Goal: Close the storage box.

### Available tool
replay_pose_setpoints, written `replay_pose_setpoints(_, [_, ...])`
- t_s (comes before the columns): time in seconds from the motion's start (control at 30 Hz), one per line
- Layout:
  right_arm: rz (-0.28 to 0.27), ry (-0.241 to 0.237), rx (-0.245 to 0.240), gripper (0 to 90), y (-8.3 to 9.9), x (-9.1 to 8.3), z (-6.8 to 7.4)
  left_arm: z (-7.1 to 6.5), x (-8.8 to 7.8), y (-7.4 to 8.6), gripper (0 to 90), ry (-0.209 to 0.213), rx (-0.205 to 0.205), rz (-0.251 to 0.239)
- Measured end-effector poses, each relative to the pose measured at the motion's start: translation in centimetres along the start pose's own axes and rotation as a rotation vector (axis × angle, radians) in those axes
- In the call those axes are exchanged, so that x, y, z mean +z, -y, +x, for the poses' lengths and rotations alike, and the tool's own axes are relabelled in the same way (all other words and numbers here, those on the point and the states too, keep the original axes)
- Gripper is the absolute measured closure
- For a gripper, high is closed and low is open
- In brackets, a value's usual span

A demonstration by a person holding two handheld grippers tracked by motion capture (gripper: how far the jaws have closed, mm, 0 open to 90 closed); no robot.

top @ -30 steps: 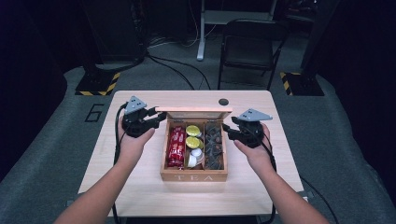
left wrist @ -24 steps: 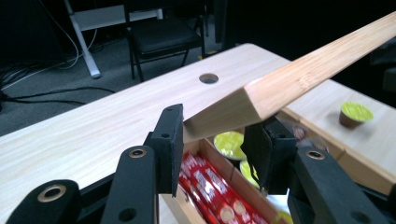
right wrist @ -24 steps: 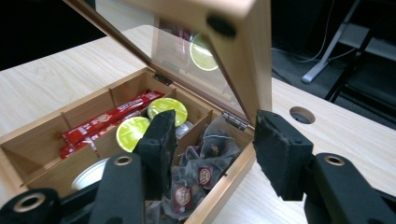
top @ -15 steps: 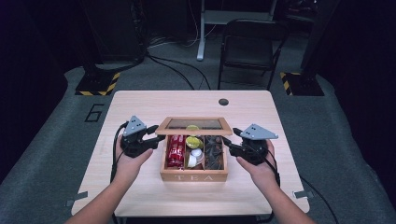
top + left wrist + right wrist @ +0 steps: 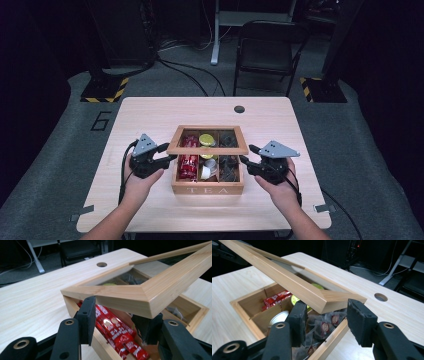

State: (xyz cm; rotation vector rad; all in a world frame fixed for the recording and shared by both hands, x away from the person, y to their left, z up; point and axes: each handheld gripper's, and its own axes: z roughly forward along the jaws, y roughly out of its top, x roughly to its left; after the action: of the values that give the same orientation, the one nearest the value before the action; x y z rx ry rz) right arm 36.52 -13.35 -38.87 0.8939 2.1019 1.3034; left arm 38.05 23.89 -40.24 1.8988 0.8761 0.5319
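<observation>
Noting lid (image 5: 207, 149) of the tea box (image 5: 207, 190) half raised mid-counter (image 5: 150, 115), long axis crosswise, one claw per front corner. Left claw (image 5: 170, 159): jaws just opening, corner above them; pinch, we cannot tell. Right claw (image 5: 244, 160): jaws just closing, unclenched around its corner. Downward path looks open.

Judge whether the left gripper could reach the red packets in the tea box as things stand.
Probably not: the half-lowered lid hangs over the red packets, and the left gripper sits under the lid's corner.
</observation>
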Motion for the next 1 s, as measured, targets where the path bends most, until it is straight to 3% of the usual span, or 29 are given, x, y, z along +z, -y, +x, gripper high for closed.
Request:
replay_pose_setpoints(0.07, [0.012,-0.005,-0.004,51.5,0.3,0.0,0.1,-0.2,0.0,0.3,53.5,-0.004,0.013,0.003])
replay_pose_setpoints(0.27, [0.011,-0.013,0.004,52.7,0.8,0.1,0.4,-0.5,-0.4,0.8,52.4,0.017,-0.006,-0.001])
replay_pose_setpoints(0.5, [0.026,-0.02,0.007,53.9,1.3,0.1,0.6,-0.9,-0.9,1.0,51.7,0.019,0.029,0.011])
replay_pose_setpoints(0.7, [0.039,-0.028,0.016,53.9,1.9,0.0,0.8,-1.1,-0.9,1.7,52.1,0.022,0.033,0.014])
replay_pose_setpoints(1.0, [0.043,-0.001,-0.001,53.8,2.7,-0.1,1.7,-1.7,-1.1,2.7,52.1,0.02,0.029,0.005])
